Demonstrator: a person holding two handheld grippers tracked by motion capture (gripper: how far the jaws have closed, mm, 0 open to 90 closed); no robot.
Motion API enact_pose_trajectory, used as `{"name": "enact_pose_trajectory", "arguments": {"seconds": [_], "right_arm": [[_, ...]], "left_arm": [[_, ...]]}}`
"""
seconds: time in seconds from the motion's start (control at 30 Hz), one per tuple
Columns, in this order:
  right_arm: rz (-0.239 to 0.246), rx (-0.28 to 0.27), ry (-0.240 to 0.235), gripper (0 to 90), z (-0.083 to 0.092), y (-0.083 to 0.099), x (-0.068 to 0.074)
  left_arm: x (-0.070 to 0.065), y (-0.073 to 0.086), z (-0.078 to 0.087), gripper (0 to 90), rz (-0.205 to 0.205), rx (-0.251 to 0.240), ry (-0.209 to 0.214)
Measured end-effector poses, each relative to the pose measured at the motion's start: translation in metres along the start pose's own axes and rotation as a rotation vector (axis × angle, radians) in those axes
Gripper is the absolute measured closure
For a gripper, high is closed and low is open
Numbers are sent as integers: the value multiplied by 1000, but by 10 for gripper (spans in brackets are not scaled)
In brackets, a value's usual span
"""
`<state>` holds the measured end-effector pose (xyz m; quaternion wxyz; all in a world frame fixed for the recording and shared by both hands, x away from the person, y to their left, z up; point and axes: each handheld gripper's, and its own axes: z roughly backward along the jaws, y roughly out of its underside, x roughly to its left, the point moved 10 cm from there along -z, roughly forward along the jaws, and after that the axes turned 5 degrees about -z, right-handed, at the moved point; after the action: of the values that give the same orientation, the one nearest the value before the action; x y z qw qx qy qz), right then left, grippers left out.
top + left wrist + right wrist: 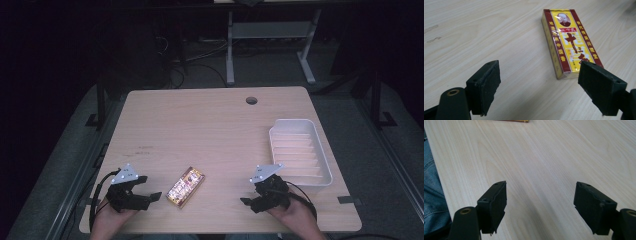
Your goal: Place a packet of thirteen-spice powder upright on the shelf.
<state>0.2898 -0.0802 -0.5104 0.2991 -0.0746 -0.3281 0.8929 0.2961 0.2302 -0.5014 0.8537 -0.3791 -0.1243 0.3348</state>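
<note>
We count one yellow-and-red box lying flat on the tabletop, near its front edge, between our two hand-held grippers. Our left hand-held gripper rests just beside the box with its jaws spread wide and nothing between them; in the left gripper view the box lies just beyond the jaws. Our right hand-held gripper is likewise released over bare wood, well apart from the box. One white ridged tray sits at the right, and one round hole marks the far edge.
</note>
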Motion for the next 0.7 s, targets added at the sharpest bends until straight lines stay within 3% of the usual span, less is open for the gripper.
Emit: {"name": "enact_pose_trajectory", "arguments": {"seconds": [0.43,0.7], "right_arm": [[-2,2,2,257,-1,0,0],[0,2,5,257,-2,-1,1]], "left_arm": [[-23,-10,-15,177,-32,14,37],[-33,-15,-27,176,-49,28,38]]}}
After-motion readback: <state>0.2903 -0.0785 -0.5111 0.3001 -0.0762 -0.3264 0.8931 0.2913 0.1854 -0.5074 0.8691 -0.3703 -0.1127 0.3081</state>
